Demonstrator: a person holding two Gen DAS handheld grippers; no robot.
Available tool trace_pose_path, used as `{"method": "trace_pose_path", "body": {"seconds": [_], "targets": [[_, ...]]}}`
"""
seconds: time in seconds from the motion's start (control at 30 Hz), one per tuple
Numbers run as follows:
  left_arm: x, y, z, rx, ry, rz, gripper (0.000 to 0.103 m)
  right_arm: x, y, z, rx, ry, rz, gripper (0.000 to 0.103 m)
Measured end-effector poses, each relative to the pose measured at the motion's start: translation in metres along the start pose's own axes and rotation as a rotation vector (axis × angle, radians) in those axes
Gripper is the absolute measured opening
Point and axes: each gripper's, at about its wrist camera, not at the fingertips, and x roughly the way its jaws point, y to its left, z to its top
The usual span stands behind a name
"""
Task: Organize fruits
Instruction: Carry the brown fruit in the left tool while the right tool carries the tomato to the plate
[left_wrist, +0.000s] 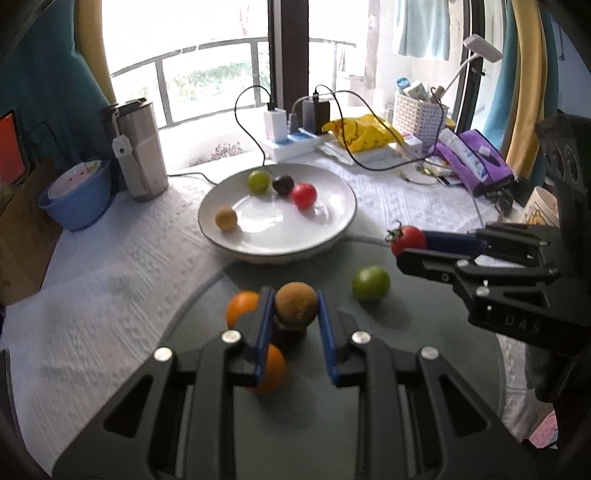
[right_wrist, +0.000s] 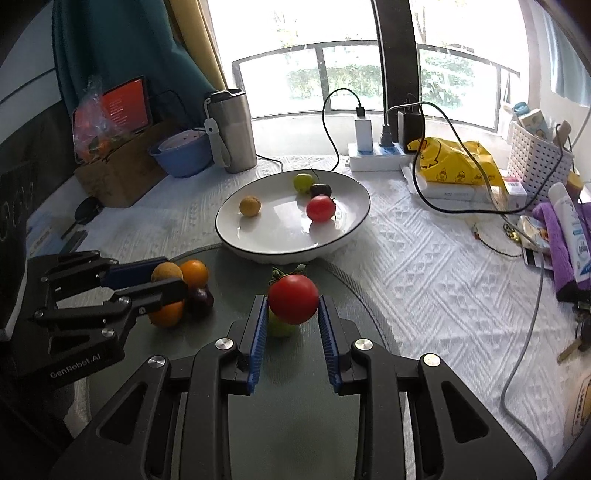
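A steel tumbler (right_wrist: 232, 131) stands upright near the table's far left edge, just beside a blue bowl (right_wrist: 181, 153) and a cardboard box (right_wrist: 122, 173) with a red-screened tablet (right_wrist: 127, 107) propped behind it. Along the far edge a white power strip (right_wrist: 376, 157) carries two chargers with black cables looping over the white tablecloth (right_wrist: 424, 266). Toward the right edge lie a yellow bag (right_wrist: 458, 162), a white perforated basket (right_wrist: 537, 162) and a purple cloth (right_wrist: 557, 229).
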Motion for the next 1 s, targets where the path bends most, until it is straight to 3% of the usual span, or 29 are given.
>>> {"method": "trace_pose_path", "body": {"seconds": [0.57, 1.0], "targets": [[0.041, 0.027, 0.038, -0.015, -0.024, 0.002, 0.025, 0.036, -0.01, 0.038, -0.003, 0.004, 0.024, 0.03], [0.075, 0.037, 0.049, -0.009, 0.013, -0.015, 0.025, 0.067, -0.019, 0.048, 0.01, 0.032, 0.037, 0.03]]}}
